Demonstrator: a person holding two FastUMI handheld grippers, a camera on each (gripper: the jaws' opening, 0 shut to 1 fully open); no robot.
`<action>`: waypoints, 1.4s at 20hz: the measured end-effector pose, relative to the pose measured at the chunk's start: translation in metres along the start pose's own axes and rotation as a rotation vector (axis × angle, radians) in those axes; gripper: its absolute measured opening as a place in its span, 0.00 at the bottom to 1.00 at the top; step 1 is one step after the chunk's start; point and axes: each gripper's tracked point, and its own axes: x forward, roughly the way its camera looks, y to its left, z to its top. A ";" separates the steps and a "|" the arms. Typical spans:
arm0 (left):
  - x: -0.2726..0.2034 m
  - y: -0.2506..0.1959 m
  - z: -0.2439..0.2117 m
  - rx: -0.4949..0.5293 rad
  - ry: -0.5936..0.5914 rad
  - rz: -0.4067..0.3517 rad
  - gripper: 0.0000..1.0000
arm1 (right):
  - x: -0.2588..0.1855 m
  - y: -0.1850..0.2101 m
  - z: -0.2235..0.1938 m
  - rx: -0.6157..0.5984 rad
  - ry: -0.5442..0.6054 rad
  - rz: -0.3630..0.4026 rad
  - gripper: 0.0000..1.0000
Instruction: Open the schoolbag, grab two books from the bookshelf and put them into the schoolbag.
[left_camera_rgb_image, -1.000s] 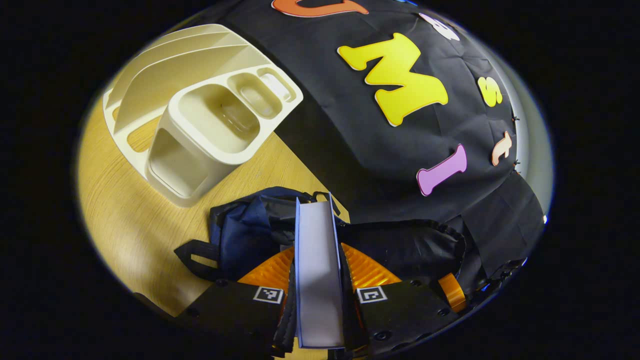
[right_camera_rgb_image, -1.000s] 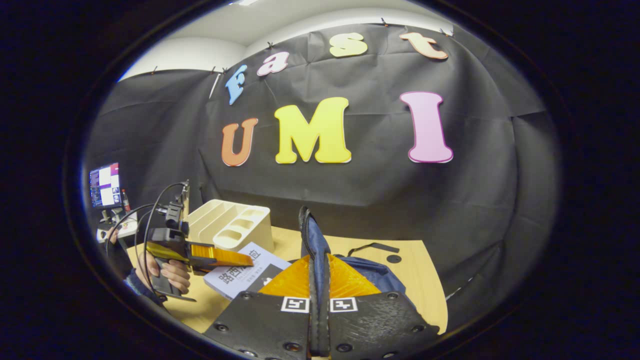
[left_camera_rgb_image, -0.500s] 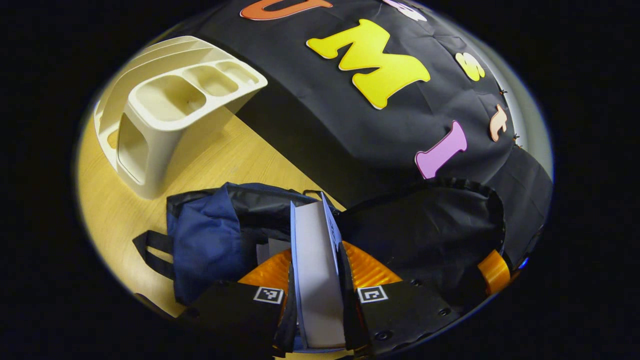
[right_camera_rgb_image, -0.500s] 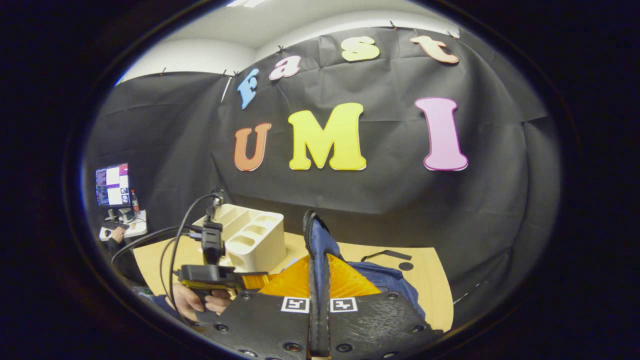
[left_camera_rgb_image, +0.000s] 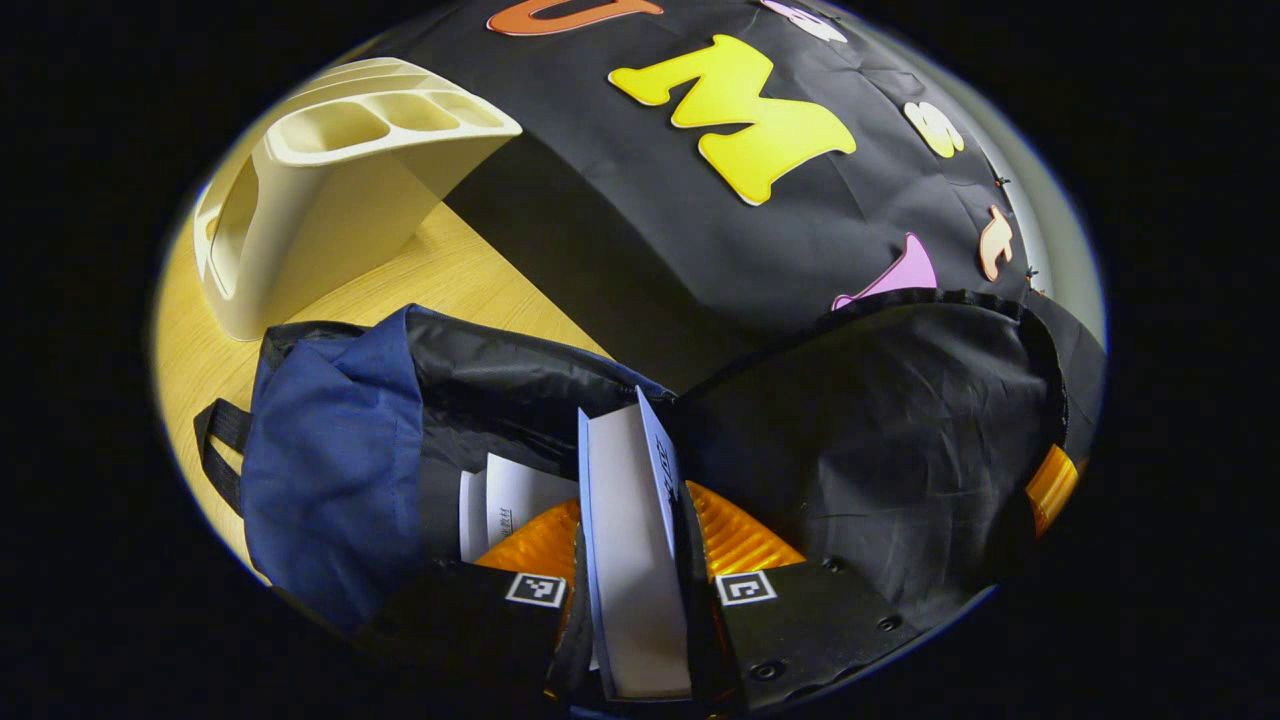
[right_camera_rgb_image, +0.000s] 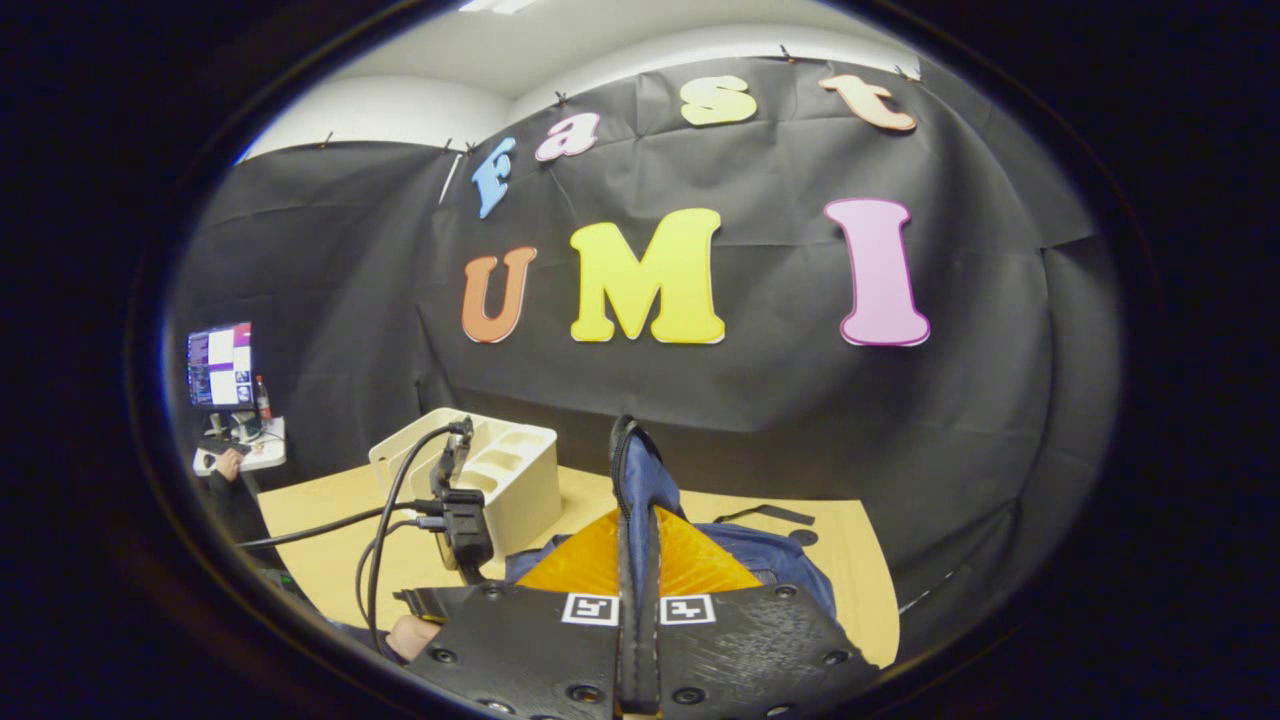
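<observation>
Gripping a book (left_camera_rgb_image: 628, 560) edge-on between both fingers, the left gripper (left_camera_rgb_image: 632, 640) points down into the open mouth of the schoolbag (left_camera_rgb_image: 330, 450). The book's far end sits between the bag's blue front panel on that gripper's left and the raised black flap on its right. A second book (left_camera_rgb_image: 505, 500) lies inside the bag, just left of the held one. The bookshelf (left_camera_rgb_image: 330, 190), a cream plastic rack with open slots, stands on the table beyond the bag, up and to the left of the left gripper.

In the right gripper view, the right gripper (right_camera_rgb_image: 638, 650) is clamped on the bag's zipped rim (right_camera_rgb_image: 630, 480), both fingers pressed against the fabric, holding it upright. The other gripper's body and cables (right_camera_rgb_image: 455, 510) show low and to its left, in front of the bookshelf (right_camera_rgb_image: 500, 470), with part of a hand (right_camera_rgb_image: 410, 635) beneath.

The table (right_camera_rgb_image: 330, 540) is light wood grain. A loose black strap (right_camera_rgb_image: 765, 515) lies on it to the right gripper's right. Black cloth (right_camera_rgb_image: 760, 400) lines the booth behind the table, with a pale wall above. Far left, a lit monitor (right_camera_rgb_image: 220, 365) stands on a small side desk.
</observation>
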 end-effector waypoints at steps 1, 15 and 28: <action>-0.001 0.002 -0.001 -0.002 0.003 0.004 0.41 | 0.001 -0.003 -0.001 0.004 0.002 -0.003 0.00; -0.011 0.040 0.011 0.479 0.021 0.246 0.70 | 0.002 -0.032 -0.036 0.059 0.063 -0.083 0.01; -0.092 0.041 0.102 0.667 -0.184 0.340 0.78 | 0.005 -0.047 -0.062 0.120 0.117 -0.189 0.02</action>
